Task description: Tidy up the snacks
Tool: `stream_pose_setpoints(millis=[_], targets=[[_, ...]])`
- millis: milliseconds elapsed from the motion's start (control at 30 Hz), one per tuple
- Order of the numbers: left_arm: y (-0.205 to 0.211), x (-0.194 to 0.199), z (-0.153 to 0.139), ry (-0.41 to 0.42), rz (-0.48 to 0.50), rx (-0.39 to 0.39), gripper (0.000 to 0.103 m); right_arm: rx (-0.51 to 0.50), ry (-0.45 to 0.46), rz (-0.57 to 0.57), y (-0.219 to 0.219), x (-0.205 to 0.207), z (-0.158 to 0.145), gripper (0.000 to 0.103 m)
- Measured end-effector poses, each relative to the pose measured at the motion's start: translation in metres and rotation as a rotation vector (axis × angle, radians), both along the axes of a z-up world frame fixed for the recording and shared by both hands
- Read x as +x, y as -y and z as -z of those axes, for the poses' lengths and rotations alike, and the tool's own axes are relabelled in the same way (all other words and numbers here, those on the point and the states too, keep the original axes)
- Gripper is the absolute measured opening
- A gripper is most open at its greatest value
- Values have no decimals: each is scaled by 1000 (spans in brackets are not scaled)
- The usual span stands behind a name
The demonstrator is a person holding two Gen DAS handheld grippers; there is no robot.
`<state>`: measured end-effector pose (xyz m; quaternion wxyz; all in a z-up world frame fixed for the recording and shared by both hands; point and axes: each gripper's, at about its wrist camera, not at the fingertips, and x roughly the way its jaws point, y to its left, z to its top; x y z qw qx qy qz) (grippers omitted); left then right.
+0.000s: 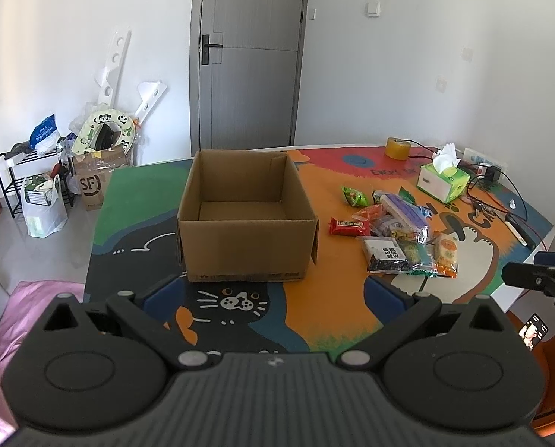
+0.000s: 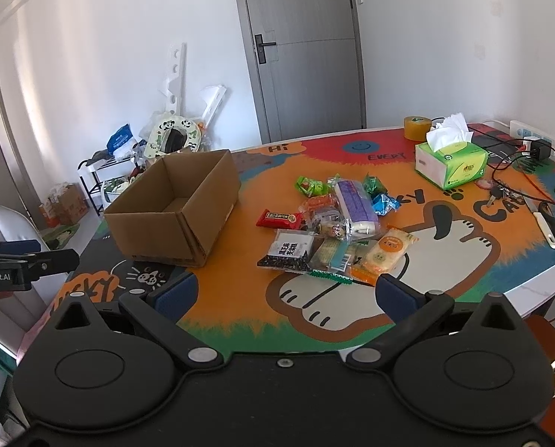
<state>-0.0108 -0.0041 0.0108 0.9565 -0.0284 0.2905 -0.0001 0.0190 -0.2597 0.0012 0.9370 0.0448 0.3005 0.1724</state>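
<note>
Both claws spread wide, empty: left gripper (image 1: 273,290) faces the bare cardboard box (image 1: 245,219) dead ahead; right gripper (image 2: 284,292) has the snack pile (image 2: 337,231) just beyond its fingertips. Best start: nearest flat packet, pinched by an edge.

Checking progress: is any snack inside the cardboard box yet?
No, the cardboard box shows only its bare floor; the snacks lie beside it.

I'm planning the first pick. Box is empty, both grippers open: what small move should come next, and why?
Probably ease the right gripper forward to the snack pile. The pile lies just ahead of it, the box holds nothing, and both grippers are open and empty.
</note>
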Motion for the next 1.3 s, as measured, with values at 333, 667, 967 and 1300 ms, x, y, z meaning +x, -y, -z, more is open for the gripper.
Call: stream_pose_setpoints(millis=[333, 667, 967, 1300], targets=[[-1, 1, 1, -3, 0, 1, 102, 7, -3, -3, 1, -1, -1, 103], [-2, 2, 3, -7, -5, 2, 102, 3, -9, -3, 0, -1, 2, 103], [-4, 3, 5, -7, -9, -7, 102, 3, -9, 7, -4, 1, 6, 103], [-3, 17, 23, 0, -29, -28, 102, 5, 11, 59, 11, 12, 24, 103]])
